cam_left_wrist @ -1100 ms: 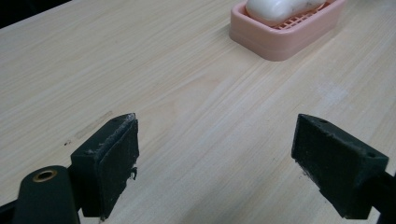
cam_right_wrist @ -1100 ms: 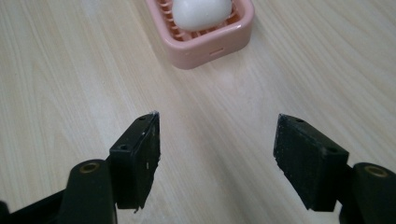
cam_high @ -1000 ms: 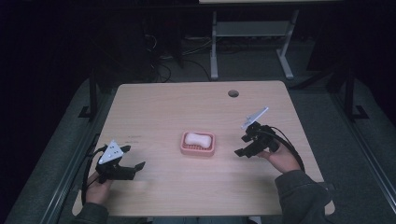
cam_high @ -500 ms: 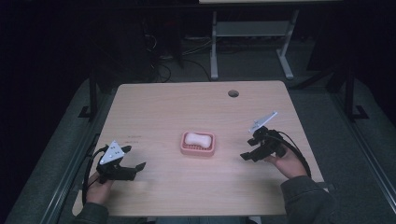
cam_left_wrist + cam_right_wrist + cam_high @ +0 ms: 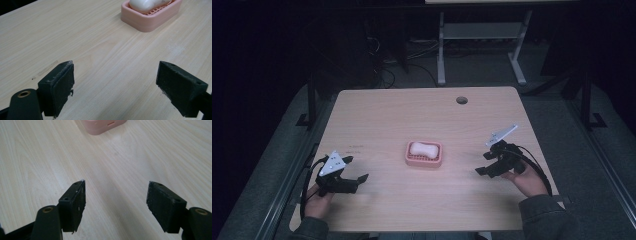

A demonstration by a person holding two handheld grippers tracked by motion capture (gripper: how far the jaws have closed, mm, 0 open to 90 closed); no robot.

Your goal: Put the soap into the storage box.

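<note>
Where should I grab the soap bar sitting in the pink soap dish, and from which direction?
Grip the white soap bar across its narrow waist, coming from above. It lies flat in the pink soap dish with its top exposed, and the dish's raised rim likely blocks a low sideways approach.

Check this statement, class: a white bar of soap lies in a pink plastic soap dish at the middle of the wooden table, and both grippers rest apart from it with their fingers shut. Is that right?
One detail is wrong: the fingers are open, not shut. The left gripper view and the right gripper view each show a wide gap with bare table between. The rest stands: the white bar of soap lies in the pink plastic soap dish, apart from both grippers.
</note>
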